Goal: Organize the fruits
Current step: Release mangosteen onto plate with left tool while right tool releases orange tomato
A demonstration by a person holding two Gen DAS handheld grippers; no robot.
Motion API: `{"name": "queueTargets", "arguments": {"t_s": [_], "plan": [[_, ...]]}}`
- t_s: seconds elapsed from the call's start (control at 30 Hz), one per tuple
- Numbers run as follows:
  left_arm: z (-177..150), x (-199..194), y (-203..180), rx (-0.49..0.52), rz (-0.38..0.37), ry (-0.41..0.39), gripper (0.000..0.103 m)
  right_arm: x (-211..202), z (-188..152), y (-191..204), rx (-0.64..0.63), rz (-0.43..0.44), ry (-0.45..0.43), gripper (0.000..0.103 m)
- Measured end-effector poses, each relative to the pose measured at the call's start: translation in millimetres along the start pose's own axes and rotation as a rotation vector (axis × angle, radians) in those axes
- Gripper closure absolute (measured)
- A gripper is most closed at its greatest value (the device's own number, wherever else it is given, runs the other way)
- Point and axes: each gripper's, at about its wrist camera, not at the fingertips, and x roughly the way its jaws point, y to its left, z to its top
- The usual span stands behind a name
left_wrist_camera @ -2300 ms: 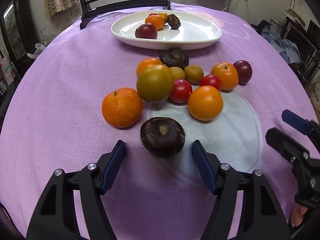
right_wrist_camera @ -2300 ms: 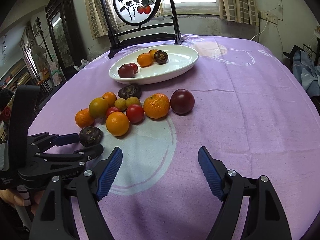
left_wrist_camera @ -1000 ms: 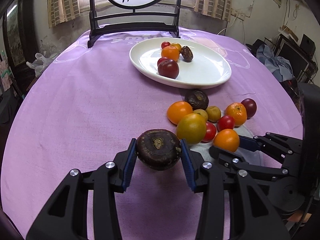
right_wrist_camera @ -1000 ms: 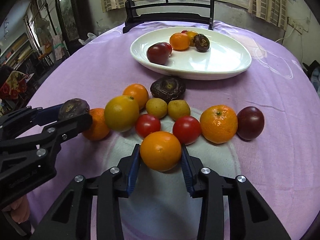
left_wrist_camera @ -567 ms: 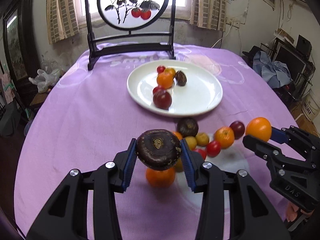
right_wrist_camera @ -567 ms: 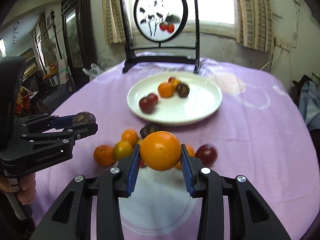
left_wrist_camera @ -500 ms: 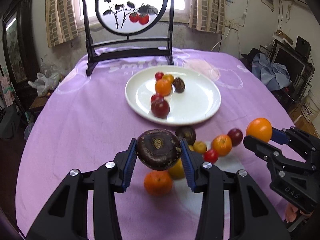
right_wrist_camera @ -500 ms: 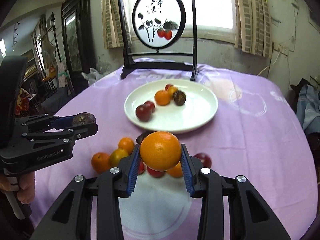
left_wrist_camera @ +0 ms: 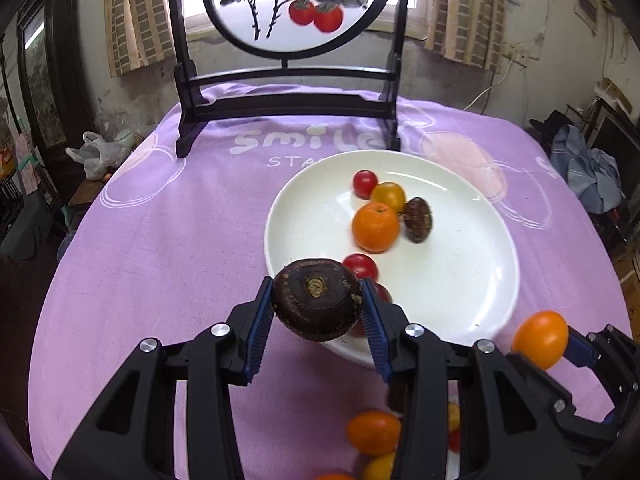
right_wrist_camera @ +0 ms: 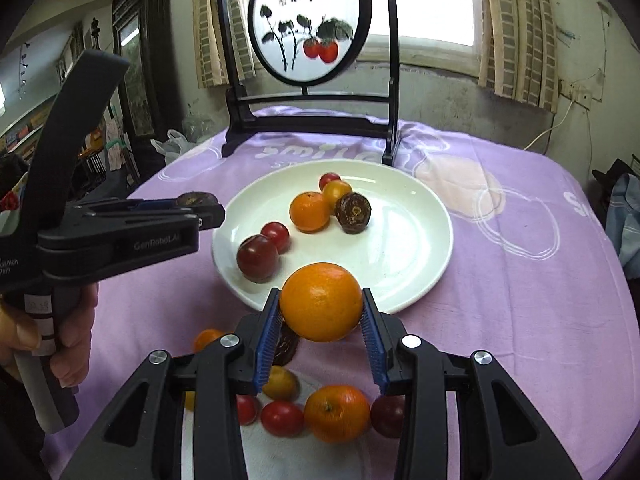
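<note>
The left gripper [left_wrist_camera: 318,322] clamps a dark brown fruit [left_wrist_camera: 317,299], stem scar facing the camera, above the near rim of the white plate [left_wrist_camera: 460,280]; its fingers hide part of a dark red fruit on the plate. The right gripper [right_wrist_camera: 321,334] pinches an orange [right_wrist_camera: 321,302] over the plate's near edge, hiding loose fruit beneath. The purple cloth [left_wrist_camera: 160,240] reads "smile"; the left gripper's body, "GenRobot.AI".

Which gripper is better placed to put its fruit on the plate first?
Probably the left gripper: its dark fruit already hangs over the plate rim. The right gripper's orange sits just before the rim.
</note>
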Motion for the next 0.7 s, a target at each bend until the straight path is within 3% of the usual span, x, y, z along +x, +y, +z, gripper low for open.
{"name": "queueTargets", "arguments": {"t_s": [0.33, 0.43, 0.7], "plan": [[6, 44, -7, -0.003, 0.002, 0.052, 0.061, 41, 3, -12, 0.045, -0.009, 0.062, 0.063], [7, 41, -6, -0.033, -0.025, 0.053, 0.04, 41, 2, -16, 0.062, 0.002, 0.06, 0.055], [-5, 4, -6, -0.013, -0.047, 0.01, 0.029, 15, -7, -18, 0.077, 0.021, 0.042, 0.053]]}}
